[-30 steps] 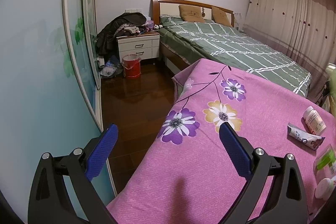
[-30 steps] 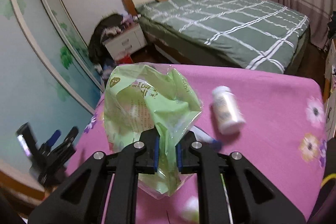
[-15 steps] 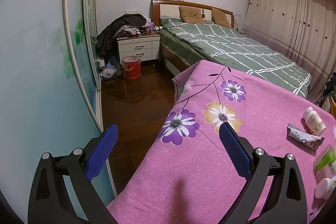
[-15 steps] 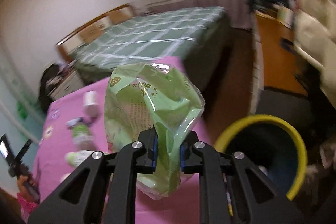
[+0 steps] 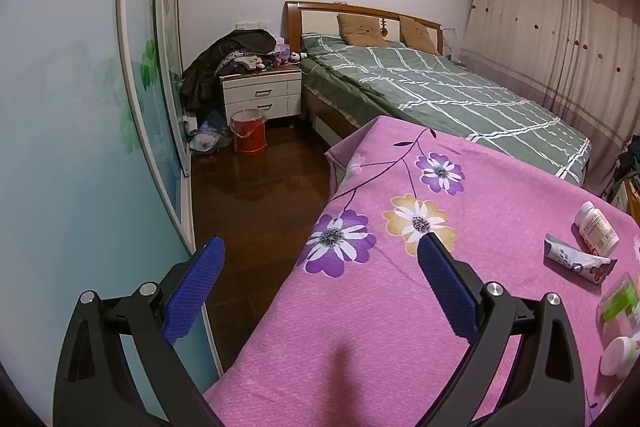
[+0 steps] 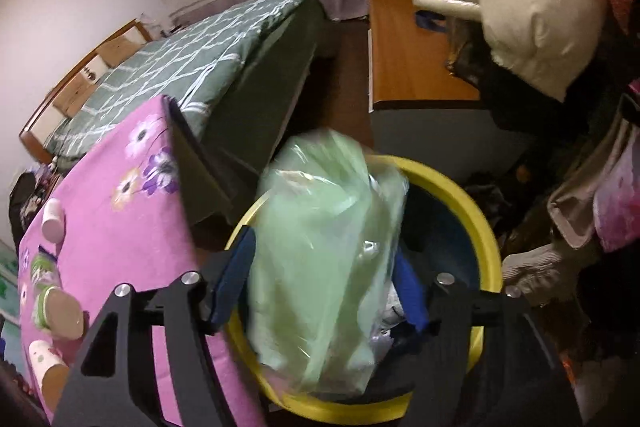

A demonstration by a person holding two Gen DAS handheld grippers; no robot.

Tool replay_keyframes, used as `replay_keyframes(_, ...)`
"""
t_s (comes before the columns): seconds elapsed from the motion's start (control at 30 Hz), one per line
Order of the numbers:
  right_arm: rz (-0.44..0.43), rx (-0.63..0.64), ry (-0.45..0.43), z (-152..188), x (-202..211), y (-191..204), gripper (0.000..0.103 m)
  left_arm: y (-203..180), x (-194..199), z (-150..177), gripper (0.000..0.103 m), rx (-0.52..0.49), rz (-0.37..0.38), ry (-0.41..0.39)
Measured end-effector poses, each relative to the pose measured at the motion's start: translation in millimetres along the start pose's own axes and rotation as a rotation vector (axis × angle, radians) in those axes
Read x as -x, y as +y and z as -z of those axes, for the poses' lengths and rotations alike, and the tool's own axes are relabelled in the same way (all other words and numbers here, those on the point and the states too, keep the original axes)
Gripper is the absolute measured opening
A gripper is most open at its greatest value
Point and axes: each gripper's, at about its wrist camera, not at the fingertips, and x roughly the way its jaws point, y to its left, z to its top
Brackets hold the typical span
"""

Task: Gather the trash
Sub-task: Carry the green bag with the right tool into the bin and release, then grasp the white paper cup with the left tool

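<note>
Green bag (image 6: 324, 247) over yellow bin (image 6: 476, 215)

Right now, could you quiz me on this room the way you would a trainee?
1. True or false: the right gripper has its jaws clamped tight on the green plastic bag.
2. What colour is the rim of the bin below that bag?
3. Between the left gripper's jaws there is: A) a bottle, B) nothing, C) a tube.

Key:
1. False. The jaws have just been opening; the bag, blurred, sits loose between them over the bin.
2. Yellow.
3. B. The white bottle and tube lie apart on the pink flowered cover.
</note>
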Motion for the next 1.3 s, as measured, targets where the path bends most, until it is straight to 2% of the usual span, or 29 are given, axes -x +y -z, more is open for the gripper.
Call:
replay_keyframes(0.13,-0.007,-0.044,-0.075,4,6,0,0.069,0,1,0,0.096,-0.003,0.003,0.0)
replay_keyframes(0.2,-0.043,-0.067,-0.151,11,12,6,0.071,-1,2,0,0.096,-0.006,0.005,-0.003)
replay_keyframes(0.33,-0.069,0.01,-0.251,28,19,37,0.072,-4,4,1,0.096,-0.017,0.007,-0.011)
replay_keyframes(0.4,-0.062,0.053,-0.272,32,23,49,0.072,-5,6,1,0.096,-0.024,0.009,-0.02)
replay_keyframes(0.47,-0.04,0.085,-0.334,35,32,59,0.072,-7,7,2,0.096,-0.029,0.016,-0.023)
replay_keyframes(0.53,-0.014,0.109,-0.366,38,38,66,0.078,-10,8,2,0.096,-0.039,0.047,-0.015)
replay_keyframes(0.63,0.016,0.147,-0.411,43,46,79,0.084,-19,23,2,0.096,-0.043,0.17,0.012)
replay_keyframes(0.67,0.027,0.16,-0.426,45,48,83,0.09,-24,30,4,0.096,-0.053,0.207,0.014)
replay_keyframes(0.7,0.034,0.173,-0.435,46,50,86,0.095,-34,42,7,0.096,-0.083,0.273,0.021)
replay_keyframes(0.73,0.037,0.201,-0.447,49,51,93,0.096,-43,49,10,0.096,-0.109,0.318,0.026)
replay_keyframes(0.8,0.029,0.242,-0.462,55,60,98,0.096,-73,76,24,0.096,-0.222,0.459,0.036)
replay_keyframes(0.83,0.026,0.259,-0.47,57,61,101,0.096,-84,86,29,0.096,-0.268,0.501,0.038)
replay_keyframes(0.9,0.019,0.27,-0.48,59,64,102,0.096,-117,115,48,0.096,-0.411,0.634,0.045)
replay_keyframes(1.0,-0.003,0.264,-0.493,60,67,99,0.097,-152,149,74,0.096,-0.564,0.774,0.061)
replay_keyframes(1.13,-0.012,0.275,-0.486,60,67,102,0.096,-187,170,98,0.096,-0.683,0.858,0.094)
replay_keyframes(1.3,-0.028,0.283,-0.496,62,69,103,0.096,-208,175,116,0.096,-0.745,0.91,0.151)
